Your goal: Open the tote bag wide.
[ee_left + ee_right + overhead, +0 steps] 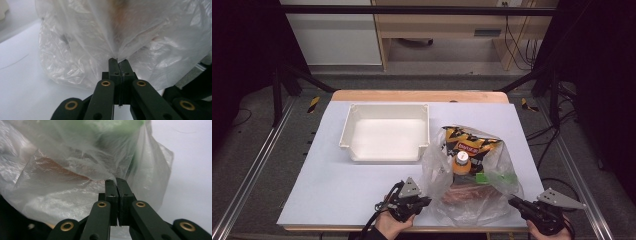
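Observation:
A clear plastic bag (439, 167) lies on the white table, right of centre. Inside it are a yellow-and-black snack bag (468, 141), an orange bottle (461, 165), something green (492, 177) and a reddish packet (469, 192). My left gripper (428, 201) is at the bag's near left edge; in the left gripper view (119, 61) its jaws are shut on a fold of the bag's film (75, 50). My right gripper (513, 201) is at the bag's near right corner; in the right gripper view (116, 181) its jaws are shut on the film (62, 195).
An empty white tray (347, 131) stands left of the bag, toward the middle of the table. The table's near edge (337, 227) runs just below both hands. Bare white surface (337, 185) stretches to the left of my left gripper.

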A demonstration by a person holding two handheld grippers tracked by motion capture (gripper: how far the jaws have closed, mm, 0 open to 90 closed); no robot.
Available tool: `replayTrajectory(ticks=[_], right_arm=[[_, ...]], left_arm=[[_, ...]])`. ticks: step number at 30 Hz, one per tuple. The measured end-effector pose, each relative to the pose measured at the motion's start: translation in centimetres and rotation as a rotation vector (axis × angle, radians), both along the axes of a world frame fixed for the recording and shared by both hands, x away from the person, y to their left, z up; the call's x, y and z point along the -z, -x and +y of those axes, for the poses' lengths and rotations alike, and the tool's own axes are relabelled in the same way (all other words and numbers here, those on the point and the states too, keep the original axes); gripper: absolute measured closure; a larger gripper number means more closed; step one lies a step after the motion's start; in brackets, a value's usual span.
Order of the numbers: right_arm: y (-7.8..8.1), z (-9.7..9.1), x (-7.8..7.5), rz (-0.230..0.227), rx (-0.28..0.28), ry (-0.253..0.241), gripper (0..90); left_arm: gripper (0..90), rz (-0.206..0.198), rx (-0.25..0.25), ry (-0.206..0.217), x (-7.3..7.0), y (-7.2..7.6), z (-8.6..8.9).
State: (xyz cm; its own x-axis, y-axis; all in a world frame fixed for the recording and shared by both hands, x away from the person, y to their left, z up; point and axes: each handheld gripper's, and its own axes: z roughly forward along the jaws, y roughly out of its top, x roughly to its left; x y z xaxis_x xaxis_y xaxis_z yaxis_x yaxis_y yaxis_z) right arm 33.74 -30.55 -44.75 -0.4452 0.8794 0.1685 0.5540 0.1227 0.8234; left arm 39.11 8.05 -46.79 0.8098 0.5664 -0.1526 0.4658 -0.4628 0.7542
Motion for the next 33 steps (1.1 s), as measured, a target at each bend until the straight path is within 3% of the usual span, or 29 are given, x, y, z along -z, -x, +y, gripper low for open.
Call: replayTrajectory(ticks=[3, 7, 9, 10, 15, 19, 20, 21, 22, 23, 24, 27, 30, 33], right_arm=[[-0.5, 0.3, 0.5, 0.014, 0.059, 0.074, 87.8], [-1.3, 0.5, 1.4, 0.059, 0.094, 0.115, 82.2], [-1.2, 0.6, 1.4, 0.045, 0.081, 0.116, 75.7], [-1.0, 0.6, 1.2, 0.033, 0.078, 0.109, 71.8], [0.7, 0.2, -1.5, -0.127, 0.066, 0.056, 44.7], [1.5, 0.5, -4.1, -0.217, 0.059, 0.041, 34.2], [1.5, 0.5, -4.1, -0.217, 0.059, 0.041, 34.2], [1.5, 0.8, -6.0, -0.267, 0.046, 0.029, 31.7], [1.5, 0.8, -6.0, -0.267, 0.046, 0.029, 31.7], [1.4, 0.9, -6.5, -0.277, 0.042, 0.025, 31.5], [1.1, 1.3, -8.1, -0.316, 0.033, 0.019, 30.1], [0.6, 1.9, -9.7, -0.355, 0.025, 0.009, 29.5], [-0.4, 2.9, -10.7, -0.359, 0.008, 0.033, 28.6], [-1.7, 4.1, -10.5, -0.335, -0.005, 0.086, 26.5]], left_arm=[[90.0, 0.021, -0.017, -0.021, 1.1, -0.6, 0.0], [90.0, 0.011, -0.025, -0.027, 1.3, -0.7, -0.1], [89.0, -0.001, -0.029, -0.025, 1.2, -0.5, 0.0], [84.1, -0.001, -0.029, -0.025, 1.2, -0.5, 0.0], [45.2, -0.087, -0.065, 0.04, -1.4, 0.6, 1.5], [29.1, -0.146, -0.086, 0.105, -4.2, 1.2, 2.6], [28.2, -0.146, -0.086, 0.105, -4.2, 1.2, 2.6], [27.2, -0.174, -0.097, 0.132, -5.8, 1.3, 2.9], [26.4, -0.174, -0.097, 0.132, -5.8, 1.3, 2.9], [26.4, -0.191, -0.104, 0.149, -6.8, 1.3, 3.0], [25.9, -0.217, -0.116, 0.174, -8.2, 1.1, 3.2], [26.1, -0.256, -0.148, 0.202, -10.2, 0.4, 3.4], [27.8, -0.252, -0.164, 0.236, -11.4, -0.8, 3.4], [32.6, -0.243, -0.175, 0.221, -11.5, -1.9, 3.2]])
